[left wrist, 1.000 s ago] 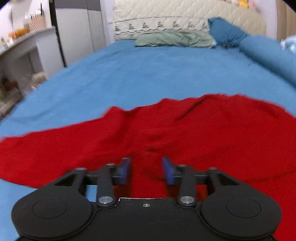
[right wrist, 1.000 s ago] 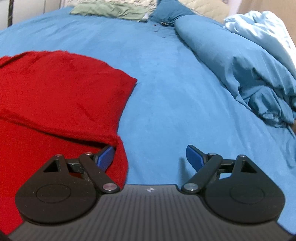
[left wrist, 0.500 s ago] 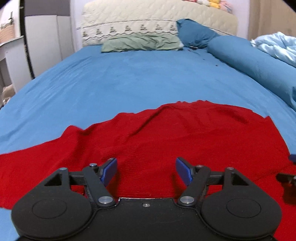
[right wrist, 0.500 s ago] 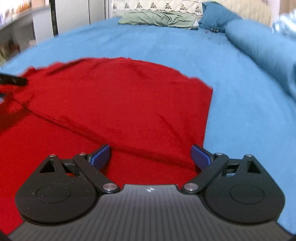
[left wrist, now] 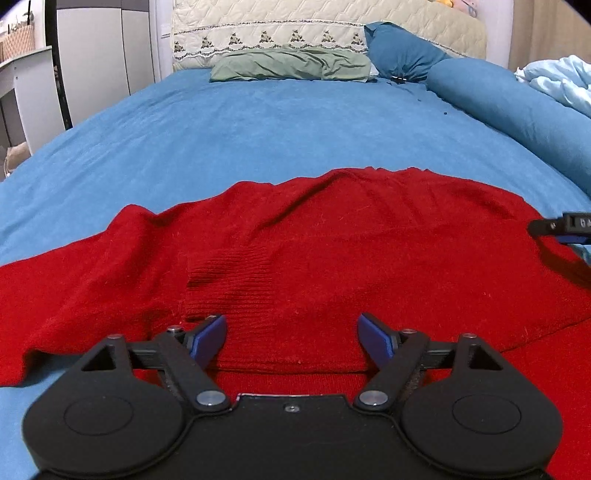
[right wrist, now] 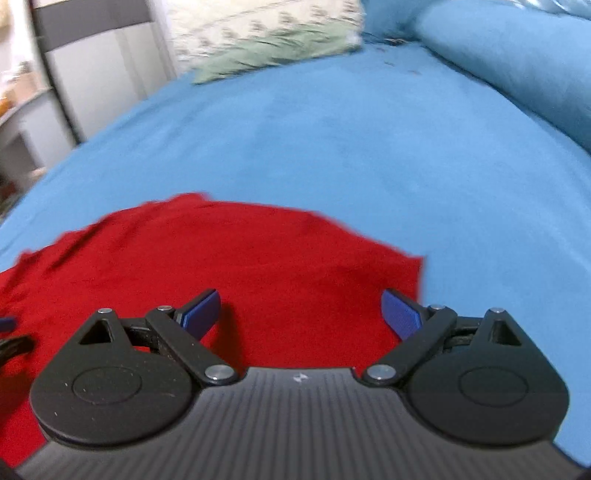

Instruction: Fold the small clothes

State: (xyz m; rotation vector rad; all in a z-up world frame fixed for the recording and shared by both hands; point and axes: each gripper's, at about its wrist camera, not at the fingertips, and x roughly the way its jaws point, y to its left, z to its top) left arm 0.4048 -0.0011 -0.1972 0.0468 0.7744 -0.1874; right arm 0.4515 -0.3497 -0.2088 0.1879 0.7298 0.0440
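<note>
i see a blue bedsheet (left wrist: 258,122) — green pillow (left wrist: 291,66) and dark blue pillow (left wrist: 402,55) against the quilted headboard (left wrist: 295,29).

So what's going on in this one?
A person with a gripper in each hand is folding a red sweater on a blue bed. One part already lies folded over the rest. The left gripper has just been opening, and nothing is between its jaws. The right gripper is open too, over the sweater's right side. Neither holds any cloth.
</note>
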